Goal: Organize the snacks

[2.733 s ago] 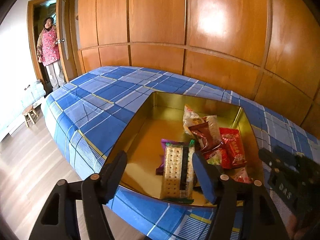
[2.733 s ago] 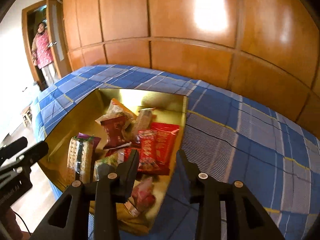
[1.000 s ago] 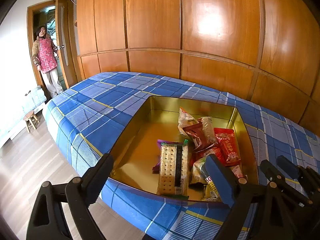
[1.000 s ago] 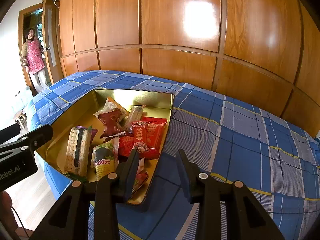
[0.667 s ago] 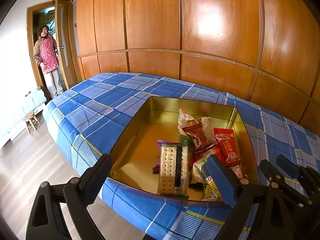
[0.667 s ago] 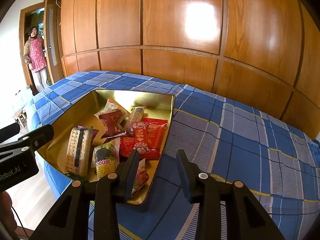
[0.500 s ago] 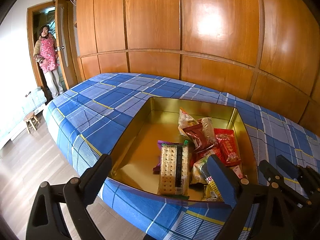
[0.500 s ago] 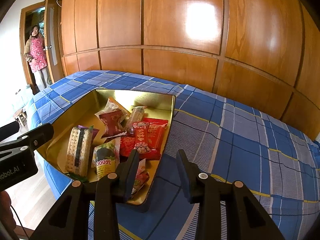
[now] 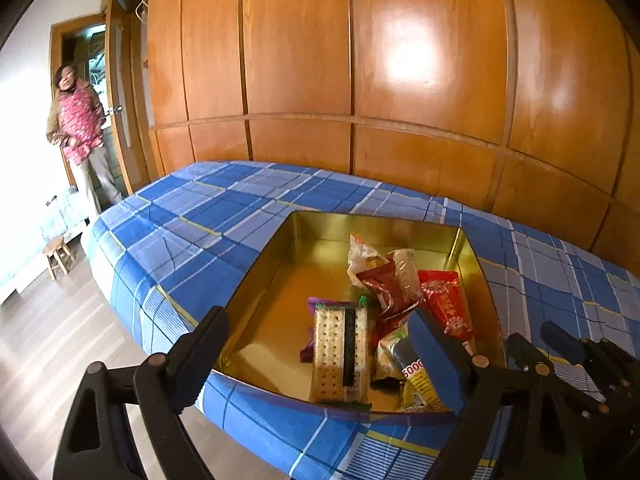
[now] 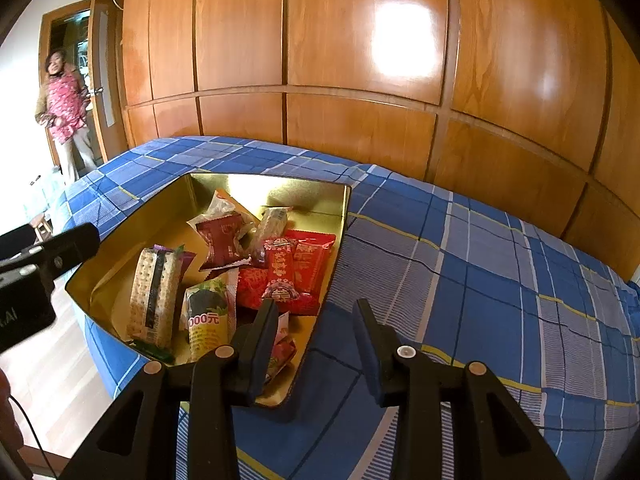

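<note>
Since before, left gripper [image 9: 320,344] widened, now closing, tilted over tin [image 9: 280,264]

A big wall of shiny brown wood panels [image 9: 420,80] fills the back of the room. A bright patch of light [image 9: 408,60] glows on the wood. In front of it is a bed with a blue checked sheet [image 9: 224,216]. The floor [image 9: 48,340] is pale wood. On the far left is a white wall [image 9: 24,92] and an open door [image 9: 120,112]. A person in a pink top [image 9: 78,128] stands in the doorway. A little wooden stool [image 9: 58,254] sits on the floor near the bed.
</note>
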